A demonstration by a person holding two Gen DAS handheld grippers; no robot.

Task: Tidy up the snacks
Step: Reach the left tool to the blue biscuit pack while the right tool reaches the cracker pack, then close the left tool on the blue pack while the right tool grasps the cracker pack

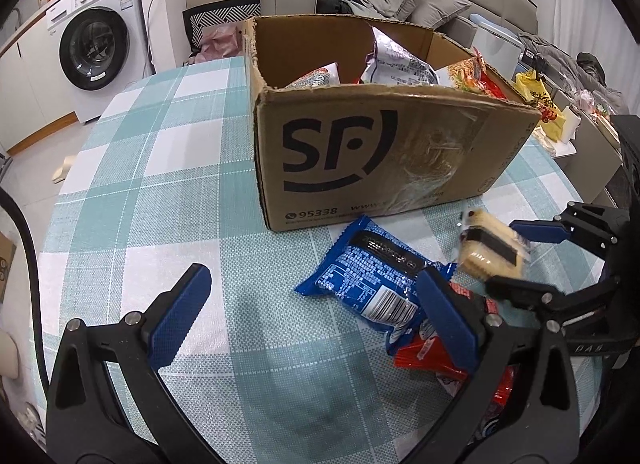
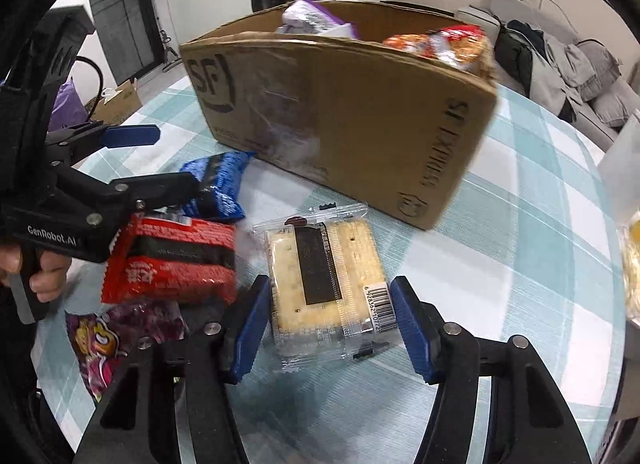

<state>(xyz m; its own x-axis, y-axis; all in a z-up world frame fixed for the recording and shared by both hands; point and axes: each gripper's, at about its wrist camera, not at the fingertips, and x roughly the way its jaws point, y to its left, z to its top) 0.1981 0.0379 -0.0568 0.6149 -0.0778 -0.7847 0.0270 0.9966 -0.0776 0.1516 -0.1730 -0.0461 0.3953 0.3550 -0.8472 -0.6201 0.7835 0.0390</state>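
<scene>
Four snack packs remain on the checked tabletop (image 2: 500, 264) before the cardboard box (image 2: 360, 112), already partly filled. The right claw (image 2: 326, 328) is spread around a cracker pack (image 2: 324, 284), fingers flanking its sides without pressing, likely lined up to pinch it. The left claw (image 1: 308, 316) hangs spread and empty over the blue pack (image 1: 368, 272), beside the red pack (image 2: 176, 264) and purple pack (image 2: 108, 340).

clear-wrapped cracker pack (image 2: 326, 288) flat on the counter, blue packet (image 1: 370, 282) and red packet (image 2: 174, 264) beside it, open cardboard box (image 1: 376, 144) of snacks behind
</scene>
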